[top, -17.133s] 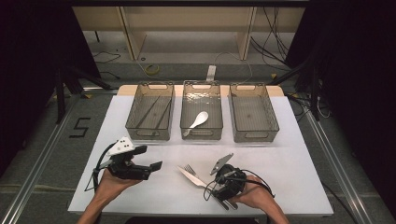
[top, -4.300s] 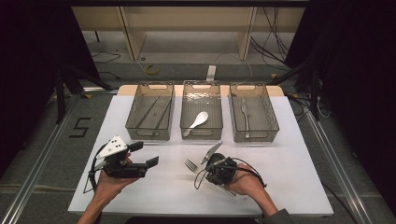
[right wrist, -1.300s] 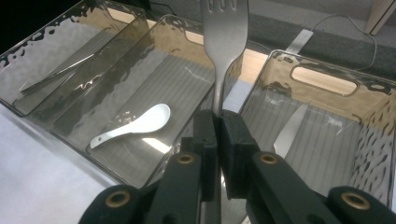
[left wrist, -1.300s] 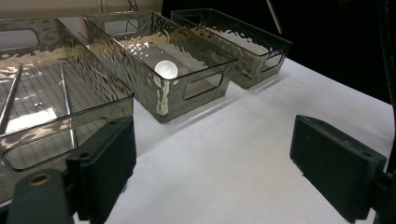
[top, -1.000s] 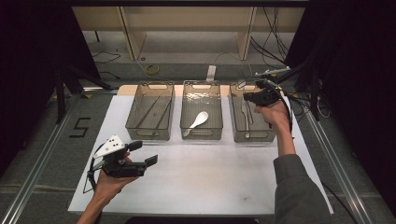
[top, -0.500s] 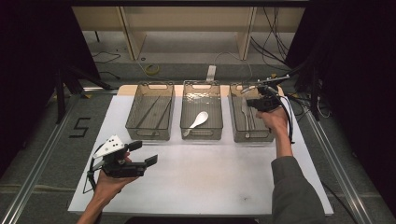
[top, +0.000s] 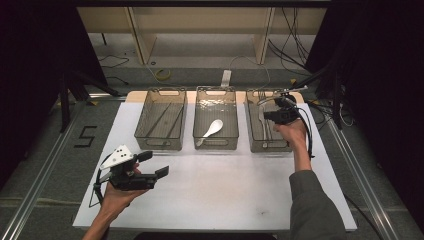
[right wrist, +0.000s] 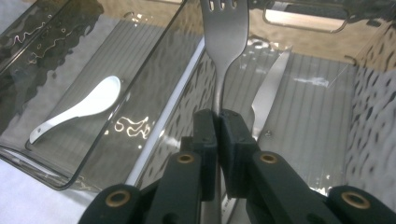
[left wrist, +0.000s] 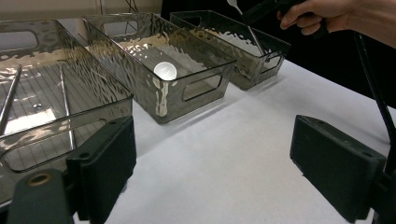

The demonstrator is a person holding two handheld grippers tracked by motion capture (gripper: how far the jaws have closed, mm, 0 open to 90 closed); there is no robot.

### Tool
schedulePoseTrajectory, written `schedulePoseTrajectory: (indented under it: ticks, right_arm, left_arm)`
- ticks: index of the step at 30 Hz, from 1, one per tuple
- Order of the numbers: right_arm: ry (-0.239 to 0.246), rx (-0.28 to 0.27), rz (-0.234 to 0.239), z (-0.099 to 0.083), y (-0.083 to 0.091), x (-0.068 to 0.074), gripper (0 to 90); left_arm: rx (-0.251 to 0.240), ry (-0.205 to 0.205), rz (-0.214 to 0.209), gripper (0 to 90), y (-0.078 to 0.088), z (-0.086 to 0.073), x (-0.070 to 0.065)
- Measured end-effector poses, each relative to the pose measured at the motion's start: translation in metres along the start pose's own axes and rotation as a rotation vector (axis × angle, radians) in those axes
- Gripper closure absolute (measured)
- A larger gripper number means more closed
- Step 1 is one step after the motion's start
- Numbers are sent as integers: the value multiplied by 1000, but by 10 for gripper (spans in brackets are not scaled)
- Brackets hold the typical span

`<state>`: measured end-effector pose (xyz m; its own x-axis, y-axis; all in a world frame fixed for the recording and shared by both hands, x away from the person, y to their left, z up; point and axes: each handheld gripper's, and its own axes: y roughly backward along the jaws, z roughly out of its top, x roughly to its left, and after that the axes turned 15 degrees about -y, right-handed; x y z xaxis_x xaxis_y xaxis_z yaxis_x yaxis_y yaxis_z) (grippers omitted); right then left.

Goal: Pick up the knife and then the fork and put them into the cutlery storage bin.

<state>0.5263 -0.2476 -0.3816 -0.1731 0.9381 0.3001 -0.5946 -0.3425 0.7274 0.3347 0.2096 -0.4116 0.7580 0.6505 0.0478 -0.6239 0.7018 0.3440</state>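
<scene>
White tabletop [top: 225, 195], dark surroundings, three clear bins along the far edge. Left gripper [top: 150, 170] rests low near the front, jaws wide apart, empty. Left bin [top: 161, 120] holds chopsticks; middle bin [top: 216, 117] a white spoon [top: 212, 129]. Right gripper [right wrist: 217, 135] hangs over the right bin [top: 267, 125], jaws clamped on a fork [right wrist: 224, 28], tines pointing away; a knife [right wrist: 268, 95] lies below. Risk: the thin handle may pivot between the pads, and a tilted release could strike the bin wall or clatter onto the knife.

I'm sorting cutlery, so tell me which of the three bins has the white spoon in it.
The middle bin holds the white spoon; the other two hold only metal pieces.
</scene>
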Motion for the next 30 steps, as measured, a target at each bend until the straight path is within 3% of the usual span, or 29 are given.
schedulePoseTrajectory:
  ticks: [23,30]
  right_arm:
    - [-11,31,-3,-12,-15,-5,859]
    - [-42,48,-12,-13,-19,-7,839]
  left_arm:
    - [-2,-2,1,139,0,0,0]
    - [-1,-1,0,138,0,0,0]
